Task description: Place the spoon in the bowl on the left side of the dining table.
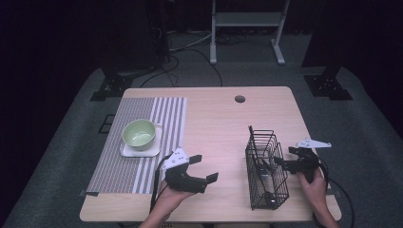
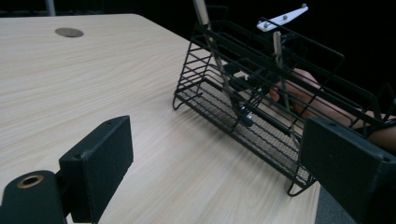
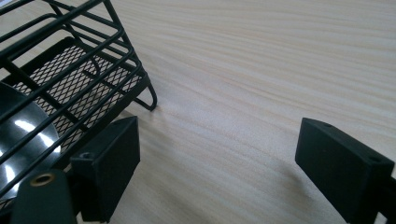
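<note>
Dark floor and cables surround the pale wooden desk (image 1: 214,118) where I work with a gripper in each hand. My left gripper (image 1: 203,168) hovers near the front edge, jaws spread wide and holding nothing, pointed toward the black wire basket (image 1: 266,171). My right gripper (image 1: 281,157) sits just beside that basket's right side, jaws also wide apart and empty. Utensils stand inside the basket. On the striped placemat (image 1: 138,142) at left, a green bowl (image 1: 139,134) rests on a white plate (image 1: 124,151).
</note>
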Tool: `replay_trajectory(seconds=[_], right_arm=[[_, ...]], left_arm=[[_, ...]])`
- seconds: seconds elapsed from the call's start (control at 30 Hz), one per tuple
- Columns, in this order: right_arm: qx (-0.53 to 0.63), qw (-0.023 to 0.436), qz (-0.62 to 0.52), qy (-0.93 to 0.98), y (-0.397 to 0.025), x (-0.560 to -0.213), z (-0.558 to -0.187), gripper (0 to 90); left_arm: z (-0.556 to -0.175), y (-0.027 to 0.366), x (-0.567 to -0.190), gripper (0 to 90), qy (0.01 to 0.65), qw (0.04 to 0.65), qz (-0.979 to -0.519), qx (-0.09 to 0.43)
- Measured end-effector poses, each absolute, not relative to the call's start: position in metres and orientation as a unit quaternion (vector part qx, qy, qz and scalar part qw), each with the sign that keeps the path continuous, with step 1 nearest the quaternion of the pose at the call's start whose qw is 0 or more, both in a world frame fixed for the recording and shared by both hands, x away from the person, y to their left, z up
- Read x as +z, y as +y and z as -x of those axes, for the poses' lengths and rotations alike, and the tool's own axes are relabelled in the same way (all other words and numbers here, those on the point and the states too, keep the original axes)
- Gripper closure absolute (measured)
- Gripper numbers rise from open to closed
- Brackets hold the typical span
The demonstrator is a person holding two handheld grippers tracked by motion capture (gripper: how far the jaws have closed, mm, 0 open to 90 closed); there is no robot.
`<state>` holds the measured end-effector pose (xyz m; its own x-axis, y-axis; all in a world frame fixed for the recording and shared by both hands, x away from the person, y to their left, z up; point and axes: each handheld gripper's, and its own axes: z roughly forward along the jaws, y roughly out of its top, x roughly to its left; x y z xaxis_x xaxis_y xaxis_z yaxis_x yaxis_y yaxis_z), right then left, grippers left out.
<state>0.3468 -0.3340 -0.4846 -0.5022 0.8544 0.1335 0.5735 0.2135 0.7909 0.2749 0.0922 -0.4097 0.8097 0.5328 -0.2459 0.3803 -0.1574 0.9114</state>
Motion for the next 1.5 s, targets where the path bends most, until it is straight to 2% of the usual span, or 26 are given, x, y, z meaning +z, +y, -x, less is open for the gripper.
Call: replay_trajectory(seconds=[1.5], right_arm=[[0.421, 0.166, -0.468, 0.759, -0.335, -0.485, -0.347, 13.0]], left_arm=[[-0.282, 0.026, -0.394, 9.4, 0.258, 0.571, -0.779, 0.028]])
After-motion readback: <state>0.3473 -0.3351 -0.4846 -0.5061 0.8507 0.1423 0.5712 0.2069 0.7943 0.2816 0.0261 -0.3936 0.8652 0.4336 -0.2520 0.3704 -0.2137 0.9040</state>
